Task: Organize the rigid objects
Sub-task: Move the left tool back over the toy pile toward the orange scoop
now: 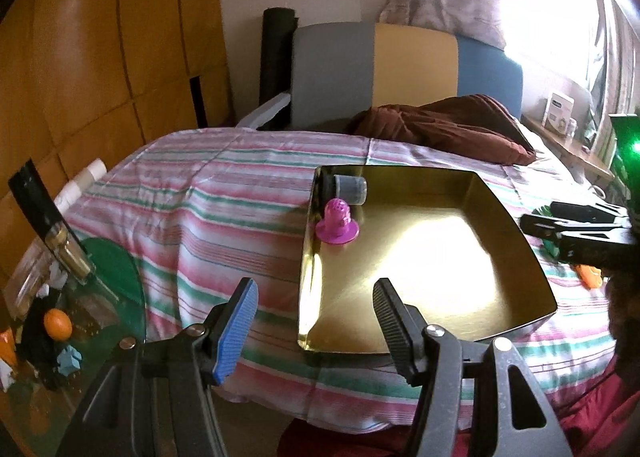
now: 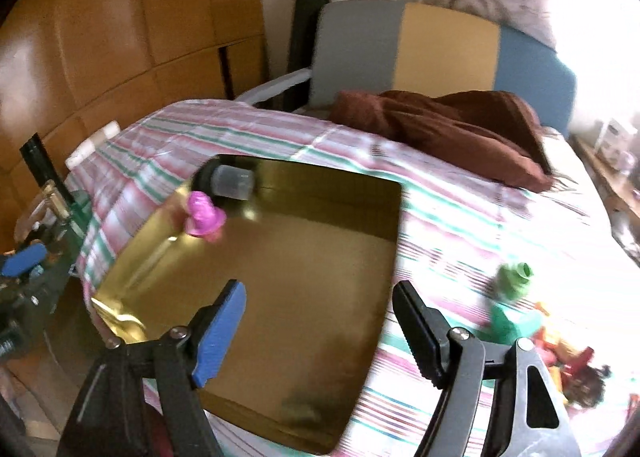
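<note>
Closest to me, my left tongs [image 1: 316, 321] hang spread apart with nothing between the pads, poised over the near edge of the bed [image 1: 192, 209], and my right tongs [image 2: 320, 321] stand just as wide and empty above the gold tray [image 2: 288, 337]; I judge both are free because a piece has been let go and the next is not yet picked. The tray lies flat on the striped bedcover, near the bed's front edge, which I take to be the collecting place, since its raised walls would keep small hard pieces from rolling off the soft cover. Inside it I count two things, both tucked into the far left corner: one pink plastic piece [image 1: 337, 223] standing on its flared base, and one grey cup-like cylinder [image 1: 349, 189] lying on its side just behind it, against the wall. Off to the right of the tray, on the bedcover, a loose cluster of toys waits: one green piece [image 2: 514, 281] shows clearly, the rest are too blurred to count. Farther back lies one brown cloth [image 1: 448, 125], then the headboard.
</note>
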Demonstrator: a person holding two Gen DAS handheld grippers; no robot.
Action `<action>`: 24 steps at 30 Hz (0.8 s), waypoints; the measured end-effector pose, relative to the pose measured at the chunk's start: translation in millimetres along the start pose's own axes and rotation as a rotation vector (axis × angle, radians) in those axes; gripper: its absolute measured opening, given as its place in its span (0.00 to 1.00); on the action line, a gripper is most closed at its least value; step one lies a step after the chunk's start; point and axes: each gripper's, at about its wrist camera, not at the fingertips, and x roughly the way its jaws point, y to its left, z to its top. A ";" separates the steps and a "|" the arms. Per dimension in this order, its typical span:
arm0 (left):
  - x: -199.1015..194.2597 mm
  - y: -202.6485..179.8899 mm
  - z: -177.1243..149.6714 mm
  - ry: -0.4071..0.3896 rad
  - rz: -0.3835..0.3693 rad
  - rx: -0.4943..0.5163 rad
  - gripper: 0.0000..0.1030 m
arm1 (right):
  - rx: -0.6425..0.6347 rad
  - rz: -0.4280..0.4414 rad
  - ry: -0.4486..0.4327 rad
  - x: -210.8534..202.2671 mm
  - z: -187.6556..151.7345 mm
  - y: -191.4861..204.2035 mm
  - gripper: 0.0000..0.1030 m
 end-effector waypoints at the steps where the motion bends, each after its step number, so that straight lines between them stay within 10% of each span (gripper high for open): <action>1: 0.0 -2.3 0.4 0.000 -0.003 0.007 0.59 | 0.009 -0.017 -0.003 -3.8 -2.7 -9.1 0.74; 24: 6.1 -115.8 12.5 0.016 -0.176 0.260 0.59 | 0.592 -0.437 -0.088 -65.8 -78.0 -246.8 0.78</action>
